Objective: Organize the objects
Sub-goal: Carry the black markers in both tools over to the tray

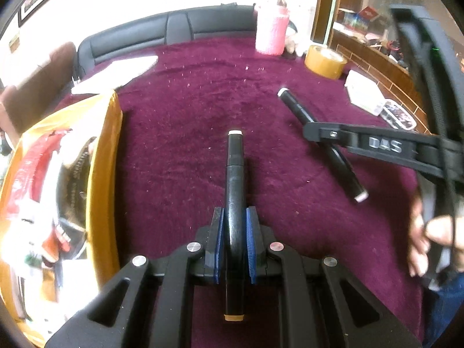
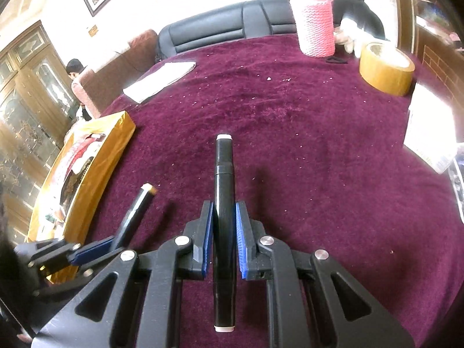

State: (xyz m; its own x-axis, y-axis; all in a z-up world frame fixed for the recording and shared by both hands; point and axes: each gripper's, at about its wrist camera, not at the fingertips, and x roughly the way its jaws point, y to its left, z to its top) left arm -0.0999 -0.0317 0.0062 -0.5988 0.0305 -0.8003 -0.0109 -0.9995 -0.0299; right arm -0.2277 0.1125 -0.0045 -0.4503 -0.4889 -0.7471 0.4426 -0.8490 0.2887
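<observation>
Two markers gripped over maroon cloth.
One black marker [image 1: 234, 191] is pinched by the left gripper [image 1: 235, 232]; another marker [image 2: 224, 203] is pinched by the right gripper [image 2: 224, 229].

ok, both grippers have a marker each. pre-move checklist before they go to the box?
1. Left gripper shut on its black marker: ok.
2. Right gripper shut on its black marker: ok.
3. Markers gripped around mid-barrel, both ends sticking out: ok.
4. Grippers apart from each other: ok, though close side by side.
5. Gold box within view on the left: ok; whether there is free room inside: cannot tell.
6. Cloth between the grippers and the box free of obstacles: ok.
</observation>
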